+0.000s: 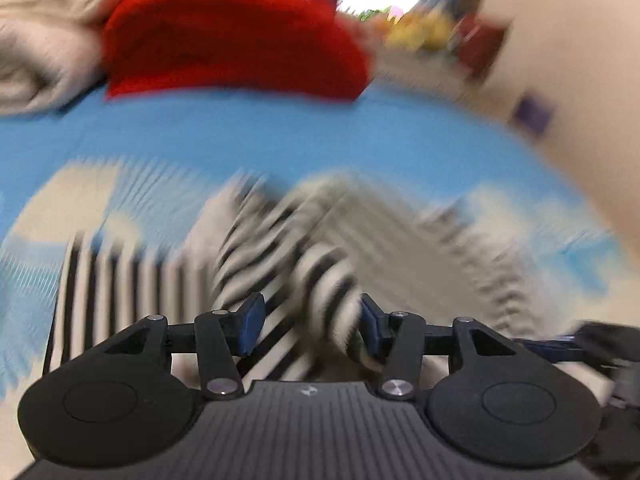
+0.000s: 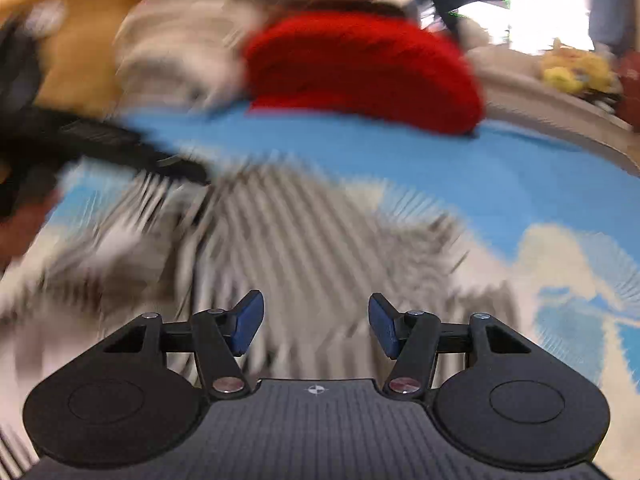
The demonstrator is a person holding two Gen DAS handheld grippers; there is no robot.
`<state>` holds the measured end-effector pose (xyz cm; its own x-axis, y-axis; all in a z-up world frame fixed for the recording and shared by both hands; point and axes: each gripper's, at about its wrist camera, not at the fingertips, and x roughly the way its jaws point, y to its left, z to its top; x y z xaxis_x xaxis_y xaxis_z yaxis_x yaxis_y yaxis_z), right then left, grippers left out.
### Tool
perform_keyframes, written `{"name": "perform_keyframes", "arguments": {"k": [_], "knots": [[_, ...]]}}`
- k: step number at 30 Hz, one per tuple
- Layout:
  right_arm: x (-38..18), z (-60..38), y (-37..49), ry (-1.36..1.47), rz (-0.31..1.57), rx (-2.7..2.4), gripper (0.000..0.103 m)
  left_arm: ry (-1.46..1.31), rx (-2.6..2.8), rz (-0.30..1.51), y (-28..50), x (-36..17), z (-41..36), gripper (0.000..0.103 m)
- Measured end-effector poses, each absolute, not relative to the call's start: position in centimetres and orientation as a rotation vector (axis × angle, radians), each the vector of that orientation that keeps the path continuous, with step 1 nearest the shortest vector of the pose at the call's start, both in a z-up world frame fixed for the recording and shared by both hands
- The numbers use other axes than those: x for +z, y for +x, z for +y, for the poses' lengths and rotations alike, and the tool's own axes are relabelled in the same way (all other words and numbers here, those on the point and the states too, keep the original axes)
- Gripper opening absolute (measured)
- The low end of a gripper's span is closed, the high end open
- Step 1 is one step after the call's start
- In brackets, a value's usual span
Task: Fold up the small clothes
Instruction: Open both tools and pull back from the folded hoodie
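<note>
A black-and-white striped garment lies rumpled on a blue cloth with white cloud shapes; both views are smeared by motion. My left gripper stands open low over it. A raised fold of the stripes sits between the blue pads and brushes the right one, but is not pinched. In the right wrist view the same garment spreads out under my right gripper, which is open with only flat fabric below the gap. The dark shape of the other gripper reaches onto the garment's far left edge.
A red folded garment lies at the back of the blue cloth, with a beige ribbed cloth to its left. A yellow soft toy sits far right beyond a pale rim.
</note>
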<state>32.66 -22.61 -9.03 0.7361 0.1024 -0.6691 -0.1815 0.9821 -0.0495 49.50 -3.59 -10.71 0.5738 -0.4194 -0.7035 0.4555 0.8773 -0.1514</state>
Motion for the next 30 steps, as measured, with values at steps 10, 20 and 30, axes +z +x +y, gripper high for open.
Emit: {"name": "perform_keyframes", "arguments": {"k": [10, 20, 30], "knots": [[-10.0, -25.1, 29.7, -0.043, 0.733, 0.130, 0.071, 0.107, -0.540, 0.680, 43.4, -9.8, -1.1, 0.103], [0.6, -24.5, 19.0, 0.123, 0.568, 0.118, 0.079, 0.142, -0.501, 0.680, 29.8, -1.0, 4.6, 0.102], [2.1, -18.0, -0.2, 0.242, 0.670, -0.047, 0.087, 0.025, -0.297, 0.681, 8.7, 0.7, 9.3, 0.103]]}}
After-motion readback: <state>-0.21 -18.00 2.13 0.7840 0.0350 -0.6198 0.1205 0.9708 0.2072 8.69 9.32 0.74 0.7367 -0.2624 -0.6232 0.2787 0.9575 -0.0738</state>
